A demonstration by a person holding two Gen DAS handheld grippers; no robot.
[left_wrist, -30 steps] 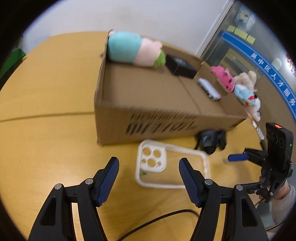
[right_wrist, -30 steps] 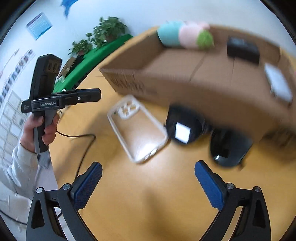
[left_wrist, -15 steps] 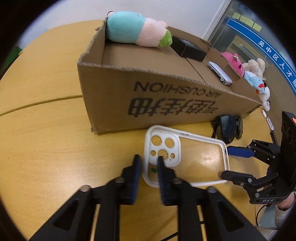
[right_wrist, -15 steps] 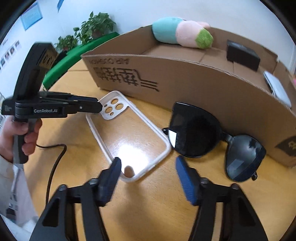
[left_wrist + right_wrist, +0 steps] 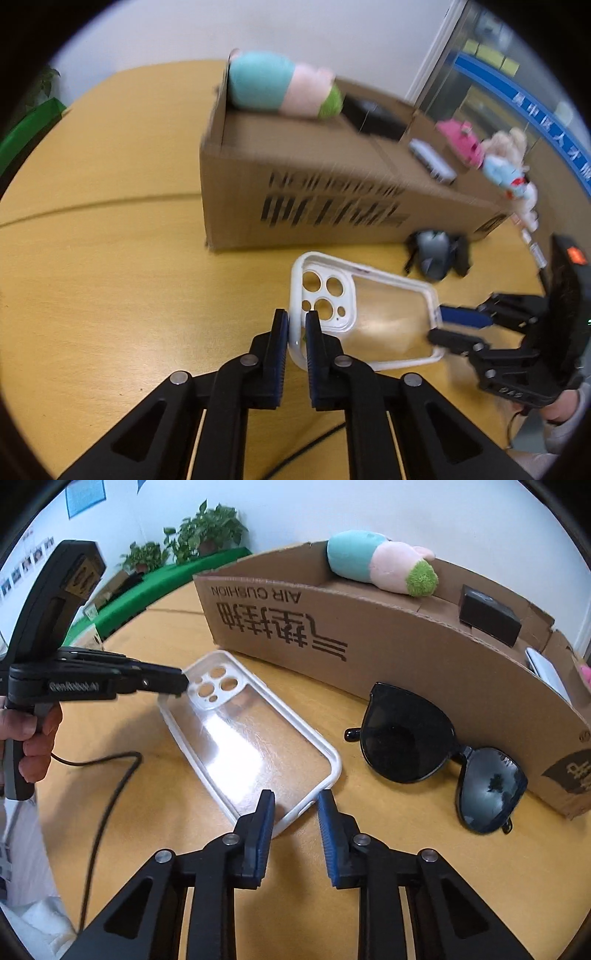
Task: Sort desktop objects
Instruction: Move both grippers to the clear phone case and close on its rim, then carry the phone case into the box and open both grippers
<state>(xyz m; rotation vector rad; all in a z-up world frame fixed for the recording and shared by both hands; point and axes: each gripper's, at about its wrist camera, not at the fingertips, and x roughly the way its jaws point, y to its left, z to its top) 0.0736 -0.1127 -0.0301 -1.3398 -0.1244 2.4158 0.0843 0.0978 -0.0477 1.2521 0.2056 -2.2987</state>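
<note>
A clear phone case with a white rim [image 5: 373, 314] [image 5: 251, 738] is over the wooden table, in front of a cardboard box [image 5: 314, 199] [image 5: 388, 642]. My left gripper [image 5: 296, 325] is shut on the case's white rim at the camera-hole end and holds that end slightly raised. It also shows in the right wrist view [image 5: 173, 681]. My right gripper [image 5: 295, 803] straddles the rim at the opposite end, jaws partly closed with a gap still showing; in the left wrist view [image 5: 439, 325] its fingers sit on either side of that rim. Black sunglasses [image 5: 436, 753] [image 5: 437, 251] lie beside the box.
The box holds a teal-and-pink plush [image 5: 280, 86] [image 5: 380, 563], a black box [image 5: 489, 614] and a white device [image 5: 432, 160]. More plush toys [image 5: 506, 162] sit past its far end. A black cable [image 5: 110, 771] trails across the table. Green planters [image 5: 155, 587] stand beyond the table.
My left gripper has closed on the case rim and lifted that end. My right gripper has narrowed around the opposite end of the case.
</note>
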